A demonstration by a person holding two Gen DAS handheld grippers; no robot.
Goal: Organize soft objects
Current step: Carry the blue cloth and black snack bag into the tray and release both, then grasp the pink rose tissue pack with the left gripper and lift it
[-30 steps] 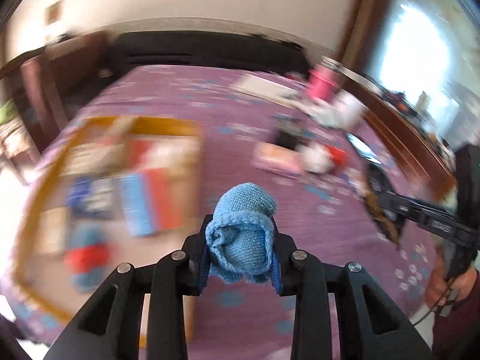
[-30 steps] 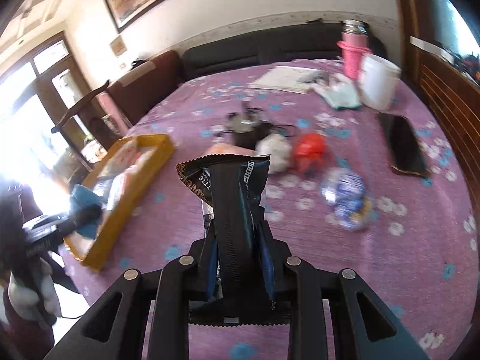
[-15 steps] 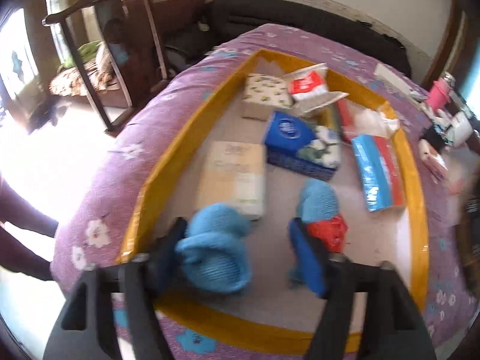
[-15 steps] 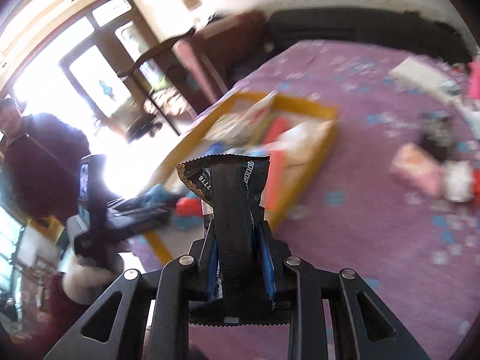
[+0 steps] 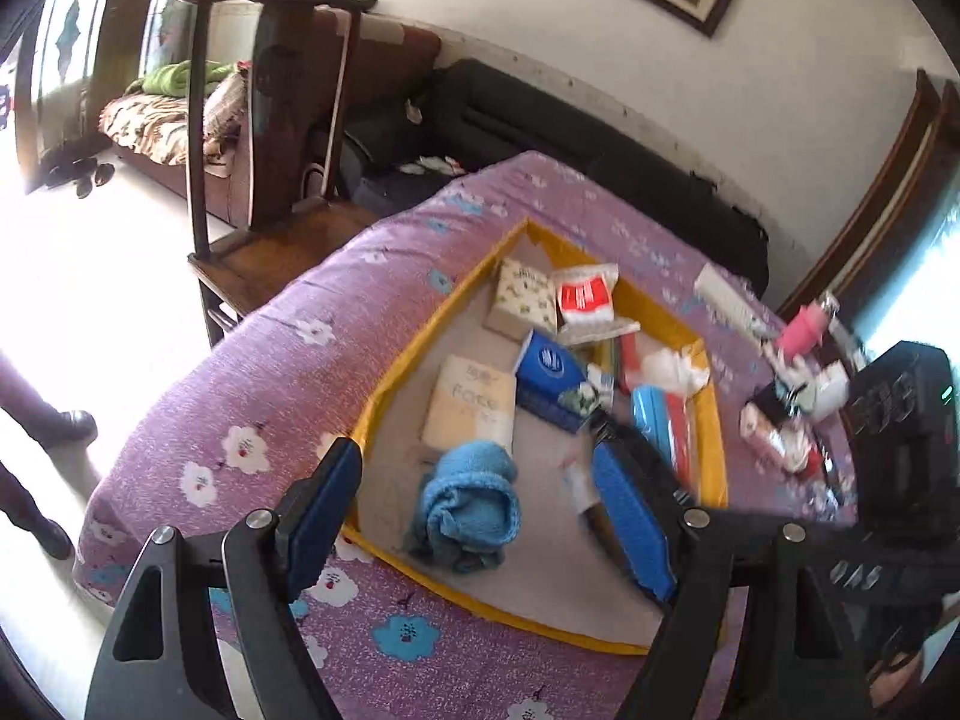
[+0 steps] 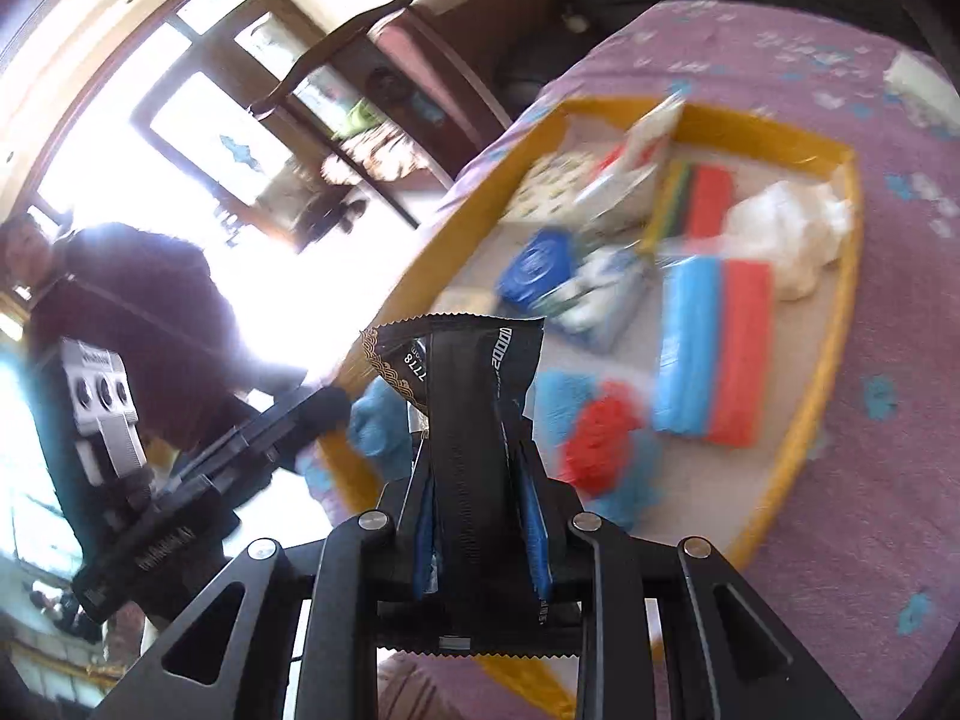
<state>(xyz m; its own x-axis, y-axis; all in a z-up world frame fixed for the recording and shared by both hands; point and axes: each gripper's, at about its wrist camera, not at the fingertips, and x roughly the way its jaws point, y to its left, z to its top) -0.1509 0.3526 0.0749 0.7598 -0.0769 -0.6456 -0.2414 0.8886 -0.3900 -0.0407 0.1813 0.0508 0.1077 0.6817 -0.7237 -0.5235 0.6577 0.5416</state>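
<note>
Left gripper [image 5: 480, 516] jaws wide apart, nothing between the pads. Blue sock [image 5: 468, 504] lies in the tray [image 5: 384, 360], near corner, just inside the near rim, touching nothing of the gripper. Reads as placed.

Right gripper [image 6: 483, 483] clamped on the black packet [image 6: 465, 420], packet standing upright between the pads, top edge above the fingertips. It hangs over the near end of the tray [image 6: 831, 324]; frame is motion-blurred, so height above the tray floor can't be told.

Step in hand, my read: drop the packet into the tray.

How to do it well:
- Target the bare grey floor at the near end of the tray, beside the red-and-blue knit [image 6: 600, 444]. Far end is crowded: tissue packs, blue pack [image 6: 537, 264], white cloth [image 6: 792, 234].
- Lower before opening. Packet is light and slick; released high it may bounce or slide over the rim.
- Tilt it flat so it doesn't stand and tip onto the sock.
- Pull the left gripper clear of the near rim first; both tools are converging on the same corner.
- Risk: packet edge catching on a pad when the jaws open.
</note>
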